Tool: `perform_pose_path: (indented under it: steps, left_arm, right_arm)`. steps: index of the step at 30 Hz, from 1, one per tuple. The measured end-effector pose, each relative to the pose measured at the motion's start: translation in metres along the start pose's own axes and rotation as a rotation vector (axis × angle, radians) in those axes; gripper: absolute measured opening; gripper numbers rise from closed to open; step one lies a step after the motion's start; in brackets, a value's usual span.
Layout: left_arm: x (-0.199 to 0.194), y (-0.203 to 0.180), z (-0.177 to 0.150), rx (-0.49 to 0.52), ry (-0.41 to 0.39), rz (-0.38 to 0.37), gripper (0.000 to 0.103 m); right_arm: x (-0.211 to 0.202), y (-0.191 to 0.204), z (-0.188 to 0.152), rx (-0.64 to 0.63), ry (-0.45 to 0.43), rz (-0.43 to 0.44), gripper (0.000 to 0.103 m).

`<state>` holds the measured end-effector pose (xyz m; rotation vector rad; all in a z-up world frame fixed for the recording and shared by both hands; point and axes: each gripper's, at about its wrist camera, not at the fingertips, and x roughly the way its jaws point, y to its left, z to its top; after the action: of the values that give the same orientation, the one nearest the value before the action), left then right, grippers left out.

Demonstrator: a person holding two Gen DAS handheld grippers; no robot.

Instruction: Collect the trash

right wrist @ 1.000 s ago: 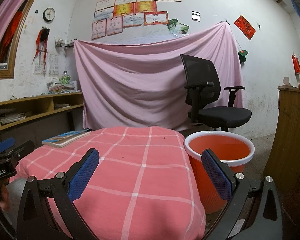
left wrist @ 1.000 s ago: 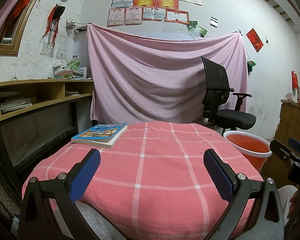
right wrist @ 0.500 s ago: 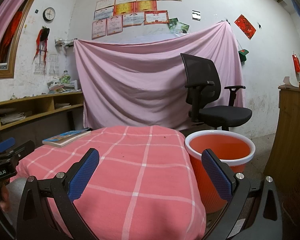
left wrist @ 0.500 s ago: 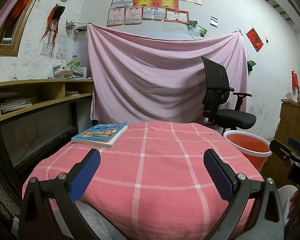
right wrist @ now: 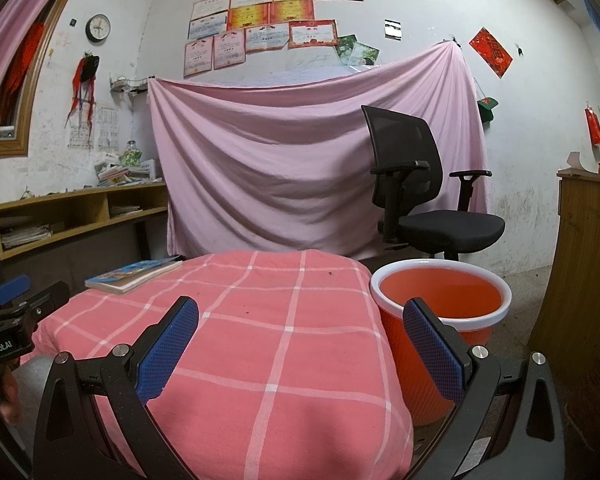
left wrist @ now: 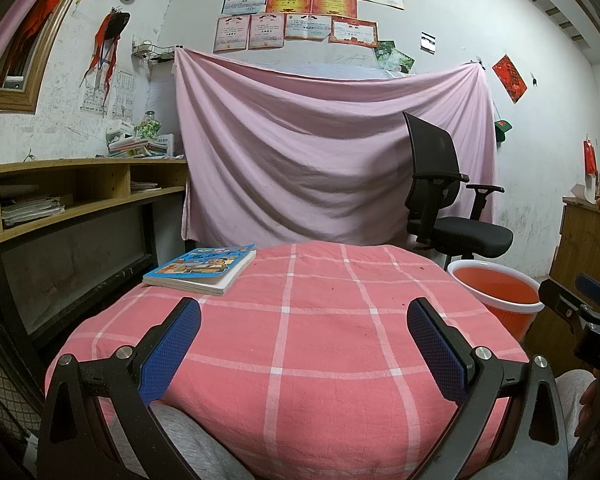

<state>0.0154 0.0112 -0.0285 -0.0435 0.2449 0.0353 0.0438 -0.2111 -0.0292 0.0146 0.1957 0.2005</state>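
Nothing has shifted: left gripper [left wrist: 304, 320] and right gripper [right wrist: 300, 320] jaws stay wide, empty, above the pink checked cloth-covered counter [left wrist: 320, 340]; "GenRobot.AI" label readable.

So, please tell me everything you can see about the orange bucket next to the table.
The orange bucket is round, apparently plastic, with a white rim and finely textured orange walls. It stands upright on the floor, close against the right side of the table's pink checked cloth, in front of the black office chair. Its visible inside looks empty. The right hand-held gripper is open and not touching it.
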Motion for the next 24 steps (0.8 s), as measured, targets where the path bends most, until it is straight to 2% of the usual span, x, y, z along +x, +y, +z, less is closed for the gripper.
perform_pose_path:
  steps: [24]
  left_arm:
    - [-0.0007, 0.0016, -0.0002, 0.003, 0.0, -0.001, 0.101]
  right_arm:
    - [-0.0003, 0.0004, 0.0013, 0.001, 0.002, 0.0, 0.103]
